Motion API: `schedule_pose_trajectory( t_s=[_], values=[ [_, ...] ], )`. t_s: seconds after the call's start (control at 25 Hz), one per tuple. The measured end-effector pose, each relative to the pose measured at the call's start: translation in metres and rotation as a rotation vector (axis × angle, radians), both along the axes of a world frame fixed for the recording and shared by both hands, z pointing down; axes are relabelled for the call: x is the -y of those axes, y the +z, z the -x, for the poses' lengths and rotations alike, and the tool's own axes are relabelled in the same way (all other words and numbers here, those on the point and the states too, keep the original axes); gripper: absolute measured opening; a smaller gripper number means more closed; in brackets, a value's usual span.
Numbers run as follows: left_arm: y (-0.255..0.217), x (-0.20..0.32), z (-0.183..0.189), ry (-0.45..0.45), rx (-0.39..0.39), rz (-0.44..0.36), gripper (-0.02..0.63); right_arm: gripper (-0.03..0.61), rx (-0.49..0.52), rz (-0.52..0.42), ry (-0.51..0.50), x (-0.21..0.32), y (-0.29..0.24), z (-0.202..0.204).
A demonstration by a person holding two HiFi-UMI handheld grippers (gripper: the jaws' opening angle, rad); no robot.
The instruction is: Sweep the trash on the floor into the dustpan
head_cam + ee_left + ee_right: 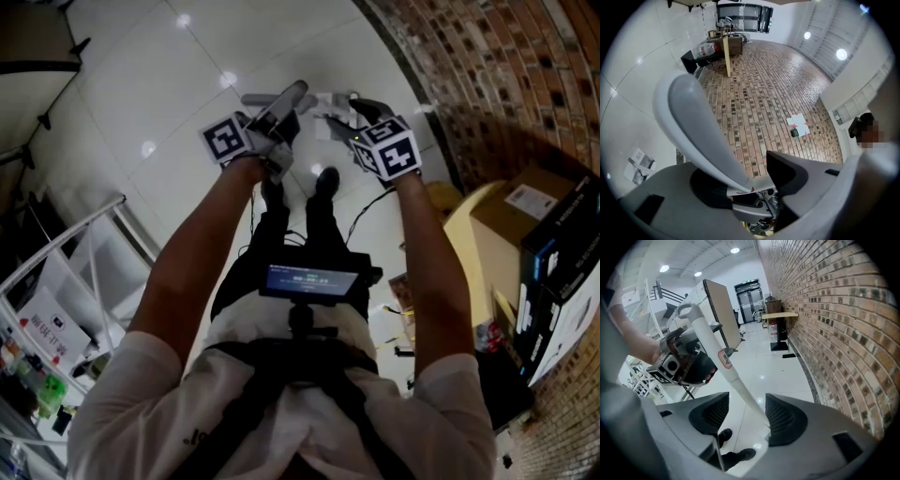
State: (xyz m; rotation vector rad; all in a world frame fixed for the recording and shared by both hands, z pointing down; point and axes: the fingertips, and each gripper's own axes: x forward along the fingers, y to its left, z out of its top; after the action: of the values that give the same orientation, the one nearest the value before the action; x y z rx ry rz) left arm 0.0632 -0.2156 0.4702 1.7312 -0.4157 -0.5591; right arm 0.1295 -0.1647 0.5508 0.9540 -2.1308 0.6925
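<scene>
Head view: left gripper point(281, 127) and right gripper point(342, 120) both at grey handle point(283, 98), over white floor point(187, 84).
Left gripper view: jaws clamped on handle.
Right gripper view: jaws wide, handle between them, ungripped.
Trash, dustpan not visible; sweeping seemingly not begun.

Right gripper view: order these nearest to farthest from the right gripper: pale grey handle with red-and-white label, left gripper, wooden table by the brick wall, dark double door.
1. pale grey handle, between the right gripper's open jaws.
2. left gripper, upper left, higher on the handle.
3. wooden table, centre, against the brick wall.
4. dark double door, at the room's far end.
</scene>
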Motion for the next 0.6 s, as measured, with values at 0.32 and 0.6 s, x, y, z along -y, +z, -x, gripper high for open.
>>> schedule_pose_trajectory(
  t_s=[0.32, 0.6],
  values=[
    [0.002, -0.003, 0.005, 0.007, 0.022, -0.004, 0.215, 0.262, -0.010, -0.026, 0.100, -0.006, -0.005, -0.016],
    [0.004, -0.006, 0.005, 0.030, 0.026, 0.000, 0.216, 0.262, -0.005, -0.020, 0.183, -0.023, -0.007, -0.027]
  ],
)
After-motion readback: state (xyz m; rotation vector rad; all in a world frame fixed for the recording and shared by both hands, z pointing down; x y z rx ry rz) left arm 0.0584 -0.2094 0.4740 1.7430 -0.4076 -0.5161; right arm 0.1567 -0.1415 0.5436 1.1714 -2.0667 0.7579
